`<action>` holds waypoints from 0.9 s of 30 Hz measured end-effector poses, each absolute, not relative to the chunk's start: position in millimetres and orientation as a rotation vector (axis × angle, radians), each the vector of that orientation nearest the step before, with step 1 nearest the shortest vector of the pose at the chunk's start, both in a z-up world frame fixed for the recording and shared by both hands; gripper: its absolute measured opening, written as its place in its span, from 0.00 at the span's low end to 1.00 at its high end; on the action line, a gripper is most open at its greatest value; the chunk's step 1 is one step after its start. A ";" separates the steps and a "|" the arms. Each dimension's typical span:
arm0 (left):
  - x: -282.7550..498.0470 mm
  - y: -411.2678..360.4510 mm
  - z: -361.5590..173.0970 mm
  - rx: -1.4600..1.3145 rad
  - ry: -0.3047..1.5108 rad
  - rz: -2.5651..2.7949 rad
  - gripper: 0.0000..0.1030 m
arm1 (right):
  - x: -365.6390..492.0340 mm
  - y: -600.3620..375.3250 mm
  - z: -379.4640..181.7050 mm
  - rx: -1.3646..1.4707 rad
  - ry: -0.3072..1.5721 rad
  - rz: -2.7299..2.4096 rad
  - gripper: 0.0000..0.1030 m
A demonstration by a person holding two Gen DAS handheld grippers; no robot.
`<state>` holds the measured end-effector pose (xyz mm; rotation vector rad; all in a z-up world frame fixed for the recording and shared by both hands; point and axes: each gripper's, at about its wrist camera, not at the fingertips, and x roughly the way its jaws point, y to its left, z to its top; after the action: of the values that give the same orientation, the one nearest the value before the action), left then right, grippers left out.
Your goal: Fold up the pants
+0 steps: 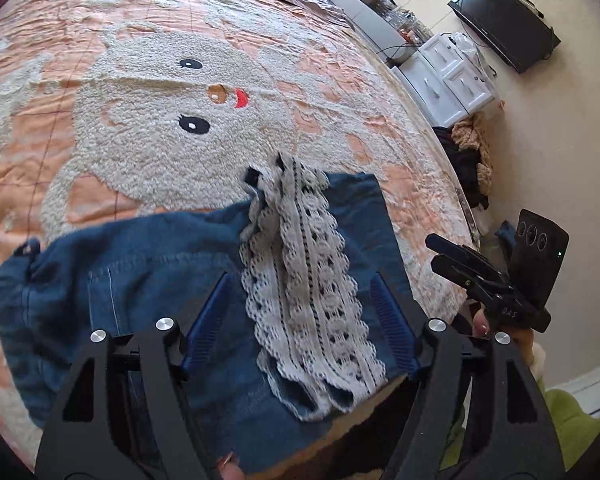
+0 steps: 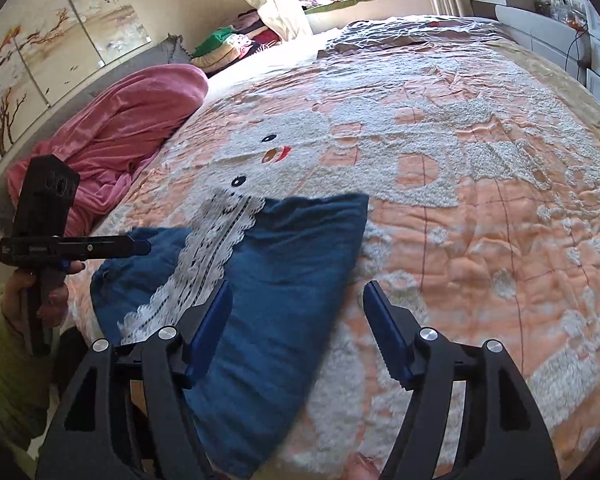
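The blue denim pants (image 1: 148, 276) lie folded on the bed near its front edge, with a white lace belt (image 1: 304, 280) draped across them. They also show in the right wrist view (image 2: 284, 264), with the belt (image 2: 208, 264) on their left part. My left gripper (image 1: 300, 300) is open above the belt and holds nothing. My right gripper (image 2: 298, 312) is open above the pants' right edge and holds nothing. The right gripper (image 1: 452, 256) also shows in the left wrist view, off the bed's right side. The left gripper (image 2: 140, 246) shows at the left of the right wrist view.
The bed carries a peach and white bear-face quilt (image 2: 460, 200). A pink blanket (image 2: 132, 128) is bunched at the far left by the wall. A white drawer cabinet (image 1: 448, 80), a black screen (image 1: 504, 24) and a clothes pile (image 1: 468, 156) are beside the bed.
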<state>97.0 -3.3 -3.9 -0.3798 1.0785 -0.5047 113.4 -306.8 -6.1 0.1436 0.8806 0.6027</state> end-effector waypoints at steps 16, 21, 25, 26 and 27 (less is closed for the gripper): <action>43.9 -52.3 -30.6 -0.320 1.131 -0.401 0.61 | 50.0 -304.9 -35.1 0.205 0.981 0.628 0.71; 40.2 -66.6 -34.6 -0.244 1.137 -0.380 0.27 | 53.7 -297.6 -43.0 0.263 1.018 0.686 0.33; 27.5 -70.5 -32.4 -0.177 1.118 -0.363 0.24 | 44.2 -284.8 -36.2 0.082 0.979 0.659 0.16; 23.6 -71.5 -32.2 -0.162 1.116 -0.358 0.24 | 41.3 -282.7 -34.9 0.056 0.971 0.649 0.16; 20.3 -72.9 -33.0 -0.147 1.118 -0.356 0.24 | 38.9 -279.7 -34.9 0.023 0.966 0.644 0.17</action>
<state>20.3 -72.9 -33.0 -0.1466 1.1175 -0.3558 38.9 -279.7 -34.9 0.0226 0.9663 0.6440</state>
